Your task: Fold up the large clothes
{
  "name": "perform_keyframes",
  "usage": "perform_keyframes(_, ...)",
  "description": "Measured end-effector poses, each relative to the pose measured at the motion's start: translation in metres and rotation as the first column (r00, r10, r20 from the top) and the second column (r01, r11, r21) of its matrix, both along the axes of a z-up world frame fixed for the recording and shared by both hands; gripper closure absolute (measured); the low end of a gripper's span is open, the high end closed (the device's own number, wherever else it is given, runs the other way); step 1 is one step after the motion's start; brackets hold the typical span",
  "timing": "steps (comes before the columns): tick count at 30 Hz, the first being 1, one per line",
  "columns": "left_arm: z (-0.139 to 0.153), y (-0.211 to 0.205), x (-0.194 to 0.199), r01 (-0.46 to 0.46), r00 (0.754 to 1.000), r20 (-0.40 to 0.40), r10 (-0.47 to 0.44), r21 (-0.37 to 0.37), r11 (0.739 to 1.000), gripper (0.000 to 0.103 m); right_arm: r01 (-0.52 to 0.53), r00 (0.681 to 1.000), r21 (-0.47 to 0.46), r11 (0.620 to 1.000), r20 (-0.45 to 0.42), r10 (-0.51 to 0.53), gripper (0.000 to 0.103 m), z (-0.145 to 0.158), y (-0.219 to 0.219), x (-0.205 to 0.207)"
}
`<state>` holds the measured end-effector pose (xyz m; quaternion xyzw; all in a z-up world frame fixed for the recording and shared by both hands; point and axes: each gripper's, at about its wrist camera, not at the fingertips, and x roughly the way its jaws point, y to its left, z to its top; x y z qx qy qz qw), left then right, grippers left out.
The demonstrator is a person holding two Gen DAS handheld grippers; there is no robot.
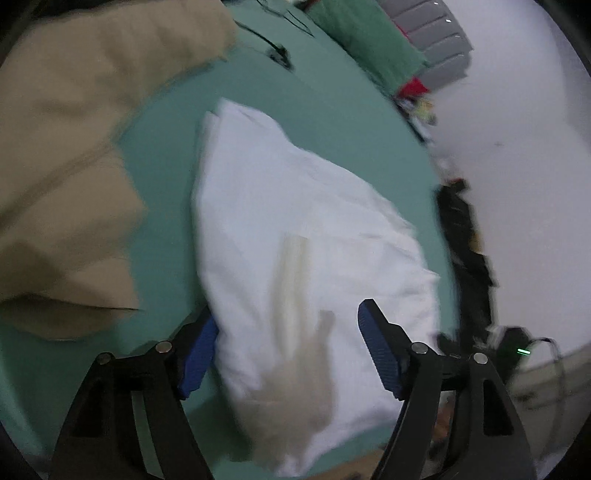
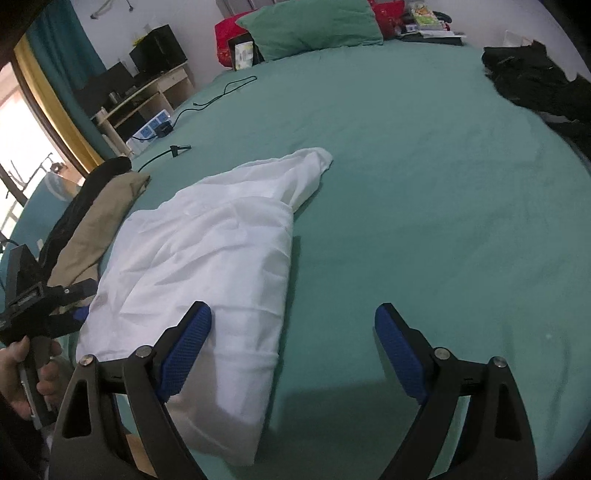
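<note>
The thin white cotton garment (image 2: 207,258), half-folded on the green bedsheet (image 2: 406,184), looks light, limp and likely to slide, so pinch doubled hems near corners; both the left gripper (image 1: 288,354) and right gripper (image 2: 293,350) stand spread, holding nothing.

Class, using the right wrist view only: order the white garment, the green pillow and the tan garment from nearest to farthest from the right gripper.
From the right gripper:
1. White garment: just ahead, under its left finger.
2. Tan garment: farther left, at the bed's edge.
3. Green pillow: far end, at the head of the bed.
</note>
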<state>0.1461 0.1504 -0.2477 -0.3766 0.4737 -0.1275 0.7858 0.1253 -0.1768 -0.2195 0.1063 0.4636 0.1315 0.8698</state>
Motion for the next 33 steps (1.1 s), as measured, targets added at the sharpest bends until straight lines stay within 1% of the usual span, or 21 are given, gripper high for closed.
perform_keyframes(1, -0.005, -0.004, 0.004, 0.036, 0.999, 0.006, -0.036, -0.049, 0.998, 0.027, -0.014, 1.0, -0.004, 1.0, 0.001, 0.014, 0.014, -0.004, 0.003, 0.002)
perform_keyframes(4, -0.007, -0.008, 0.008, 0.058, 0.998, 0.028, -0.056, -0.078, 0.995, 0.027, -0.025, 0.999, 0.017, 1.0, -0.024, 0.026, 0.014, -0.015, 0.007, 0.007)
perform_keyframes(7, -0.012, -0.017, 0.011, 0.096, 0.995, 0.041, -0.091, -0.168, 0.981, 0.025, -0.039, 0.999, -0.01, 0.999, -0.012, 0.039, 0.014, -0.018, 0.017, 0.009)
perform_keyframes(8, -0.012, -0.023, 0.011, 0.115, 0.993, 0.045, -0.109, -0.171, 0.979, 0.024, -0.043, 0.999, -0.017, 0.999, -0.01, 0.043, 0.014, -0.019, 0.019, 0.01)
perform_keyframes(9, -0.011, -0.029, 0.011, 0.14, 0.99, 0.05, -0.134, -0.152, 0.978, 0.023, -0.043, 0.999, -0.018, 0.999, -0.012, 0.043, 0.014, -0.019, 0.02, 0.01)
perform_keyframes(10, -0.009, -0.034, 0.011, 0.16, 0.987, 0.052, -0.154, -0.123, 0.979, 0.023, -0.041, 0.999, -0.018, 0.999, -0.016, 0.041, 0.014, -0.019, 0.02, 0.01)
perform_keyframes(12, -0.004, -0.047, 0.012, 0.207, 0.977, 0.062, -0.205, -0.019, 0.978, 0.023, -0.04, 0.999, -0.02, 0.999, -0.021, 0.04, 0.014, -0.018, 0.02, 0.01)
perform_keyframes(15, 0.004, -0.064, 0.012, 0.268, 0.959, 0.048, -0.278, 0.145, 0.952, 0.023, -0.033, 0.999, -0.009, 0.999, -0.025, 0.032, 0.014, -0.016, 0.017, 0.009)
perform_keyframes(16, 0.008, -0.07, 0.011, 0.279, 0.956, 0.033, -0.291, 0.203, 0.939, 0.023, -0.029, 0.999, -0.001, 1.0, -0.025, 0.029, 0.014, -0.014, 0.015, 0.007)
perform_keyframes(17, 0.01, -0.074, 0.013, 0.282, 0.955, 0.025, -0.296, 0.237, 0.93, 0.023, -0.028, 0.999, 0.004, 1.0, -0.025, 0.028, 0.014, -0.013, 0.015, 0.008)
perform_keyframes(19, 0.016, -0.08, 0.011, 0.282, 0.953, 0.007, -0.304, 0.354, 0.892, 0.023, -0.027, 0.999, 0.017, 0.999, -0.016, 0.027, 0.014, -0.01, 0.011, 0.006)
perform_keyframes(20, 0.018, -0.082, 0.012, 0.257, 0.958, -0.002, -0.286, 0.445, 0.858, 0.023, -0.023, 1.0, 0.022, 1.0, -0.011, 0.023, 0.014, -0.008, 0.007, 0.005)
perform_keyframes(21, 0.018, -0.082, 0.012, 0.232, 0.964, -0.009, -0.264, 0.508, 0.829, 0.023, -0.019, 1.0, 0.032, 0.999, -0.011, 0.02, 0.014, -0.008, 0.004, 0.005)
perform_keyframes(22, 0.016, -0.077, 0.013, 0.224, 0.967, -0.01, -0.255, 0.512, 0.829, 0.023, -0.02, 1.0, 0.047, 0.999, -0.014, 0.021, 0.014, -0.008, 0.002, 0.005)
perform_keyframes(24, 0.007, -0.069, 0.015, 0.202, 0.975, -0.011, -0.222, 0.461, 0.864, 0.023, -0.028, 0.999, 0.073, 0.997, -0.024, 0.03, 0.016, -0.011, 0.001, 0.007)
perform_keyframes(25, 0.006, -0.069, 0.014, 0.181, 0.979, 0.0, -0.204, 0.457, 0.871, 0.023, -0.032, 0.999, 0.09, 0.995, -0.031, 0.035, 0.016, -0.013, 0.002, 0.008)
perform_keyframes(27, 0.006, -0.075, 0.013, 0.167, 0.981, 0.011, -0.194, 0.461, 0.872, 0.023, -0.037, 0.998, 0.126, 0.991, -0.038, 0.042, 0.017, -0.019, 0.007, 0.01)
perform_keyframes(28, 0.006, -0.077, 0.012, 0.17, 0.98, 0.018, -0.198, 0.444, 0.88, 0.023, -0.039, 0.998, 0.136, 0.99, -0.037, 0.045, 0.017, -0.021, 0.01, 0.01)
perform_keyframes(30, 0.006, -0.077, 0.01, 0.185, 0.975, 0.047, -0.215, 0.352, 0.918, 0.023, -0.053, 0.998, 0.142, 0.988, -0.026, 0.057, 0.017, -0.024, 0.017, 0.009)
perform_keyframes(31, 0.004, -0.075, 0.01, 0.195, 0.973, 0.064, -0.221, 0.281, 0.94, 0.023, -0.065, 0.997, 0.138, 0.988, -0.021, 0.068, 0.017, -0.024, 0.02, 0.009)
perform_keyframes(33, -0.001, -0.074, 0.013, 0.199, 0.973, 0.072, -0.219, 0.216, 0.956, 0.023, -0.082, 0.996, 0.137, 0.987, -0.01, 0.084, 0.023, -0.025, 0.023, 0.007)
